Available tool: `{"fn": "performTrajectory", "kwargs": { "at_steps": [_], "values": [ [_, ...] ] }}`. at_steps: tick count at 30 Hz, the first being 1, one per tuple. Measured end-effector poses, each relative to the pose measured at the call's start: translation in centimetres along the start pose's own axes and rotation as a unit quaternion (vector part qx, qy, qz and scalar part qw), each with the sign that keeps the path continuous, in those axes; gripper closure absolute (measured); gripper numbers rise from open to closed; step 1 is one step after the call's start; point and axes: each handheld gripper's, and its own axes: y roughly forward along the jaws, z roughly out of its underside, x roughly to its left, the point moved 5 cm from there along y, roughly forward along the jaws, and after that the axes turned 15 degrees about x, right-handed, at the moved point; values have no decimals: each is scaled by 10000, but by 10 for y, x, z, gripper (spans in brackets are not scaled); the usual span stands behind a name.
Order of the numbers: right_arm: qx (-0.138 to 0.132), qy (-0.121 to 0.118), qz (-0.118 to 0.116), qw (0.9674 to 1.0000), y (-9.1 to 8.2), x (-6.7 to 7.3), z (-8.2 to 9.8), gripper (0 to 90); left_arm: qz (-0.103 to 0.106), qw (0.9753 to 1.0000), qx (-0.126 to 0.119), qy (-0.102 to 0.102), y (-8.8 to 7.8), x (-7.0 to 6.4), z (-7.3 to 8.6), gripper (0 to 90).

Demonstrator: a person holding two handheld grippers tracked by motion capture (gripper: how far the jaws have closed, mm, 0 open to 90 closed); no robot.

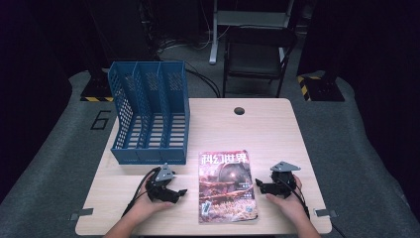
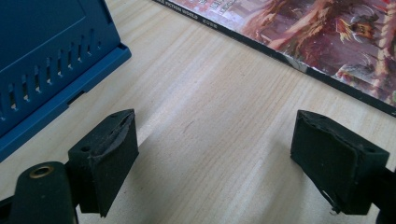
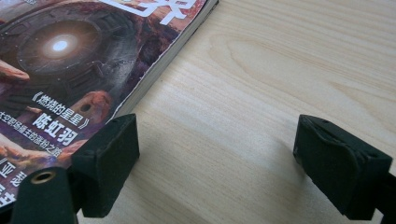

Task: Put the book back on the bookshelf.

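Between both grippers' open fingers (image 3: 109,163), magazine (image 1: 227,186) untouched

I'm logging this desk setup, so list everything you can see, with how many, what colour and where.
magazine: one, reddish-brown cover with pale lettering, flat on the table's near middle, between the two grippers.
file rack: one, blue, three slots, standing at the table's far left.
table: one, light wood, with a dark round hole near its far edge.
folding chair: one, dark, on the floor beyond the table.
left gripper: one, black, left of the magazine, jaws open over bare wood.
right gripper: one, black, right of the magazine, jaws open, nothing between them.
hands: two, one holding each gripper at the near edge.
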Motion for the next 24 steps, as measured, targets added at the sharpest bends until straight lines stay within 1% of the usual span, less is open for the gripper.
{"fn": "performTrajectory", "kwargs": {
  "at_steps": [2, 4, 5, 6, 7, 8, 9, 10, 11, 12, 14, 15, 16, 17, 18, 19, 20, 21, 22, 24],
  "values": [
    [-16, -28, -6, 10000, 0, 0, 0, 139, 15, 10000, -25, -31, 0, -1, 0, 149],
    [2, -14, -9, 10000, 0, 0, 0, 139, 3, 10000, -18, -11, 0, 0, -1, 142],
    [2, -18, -10, 10000, 0, 0, 0, 138, -3, 10000, 42, 18, 1, 0, -1, 140],
    [17, 35, -32, 10000, 0, 1, 1, 137, -60, 10000, 0, 13, 1, 0, -2, 139],
    [22, -19, -8, 10000, 0, 1, 1, 133, -60, 10000, 0, 13, 1, 0, -2, 139],
    [22, -19, -8, 10000, 0, 1, 1, 133, -28, 10000, -16, 11, 2, -1, -2, 139],
    [17, 9, -8, 10000, 0, 1, 0, 125, -7, 10000, 20, 58, 1, -1, -1, 139],
    [41, -9, -41, 10000, 1, 2, 0, 109, 9, 10000, 45, 43, 0, -2, -1, 139],
    [45, -41, -27, 10000, 1, 2, -1, 105, 9, 10000, 45, 43, 0, -2, -1, 139],
    [49, -71, -24, 10000, 1, 1, -1, 104, -29, 10000, 20, 40, 1, -2, -1, 139],
    [49, -38, -41, 10000, 1, 2, -1, 100, -56, 10000, 0, -34, 2, -3, -2, 134],
    [56, -78, -44, 9999, 1, 2, -1, 95, -56, 10000, 0, -34, 2, -3, -2, 129],
    [22, -60, -41, 10000, 2, 3, -1, 94, 18, 10000, 8, -2, 2, -5, -3, 120],
    [25, -56, -39, 10000, 2, 3, -1, 94, 18, 10000, 8, -2, 2, -5, -3, 109],
    [19, 5, -38, 10000, 2, 4, -1, 95, -15, 10000, 10, 12, 3, -5, -3, 104],
    [19, 5, -38, 10000, 2, 4, -1, 95, 37, 10000, 49, 30, 2, -6, -3, 104],
    [55, 14, -23, 10000, 1, 5, 1, 99, 50, 10000, 34, -21, 3, -7, -3, 104],
    [48, -75, 1, 10000, 0, 3, 1, 103, 38, 10000, 37, -5, 3, -7, -3, 105],
    [44, 26, -10, 10000, 0, 5, 2, 105, 26, 10000, 38, 9, 3, -7, -3, 105],
    [52, 9, -46, 10000, -1, 5, 2, 105, 56, 10000, 35, -21, 3, -8, -3, 105]
  ]
}}
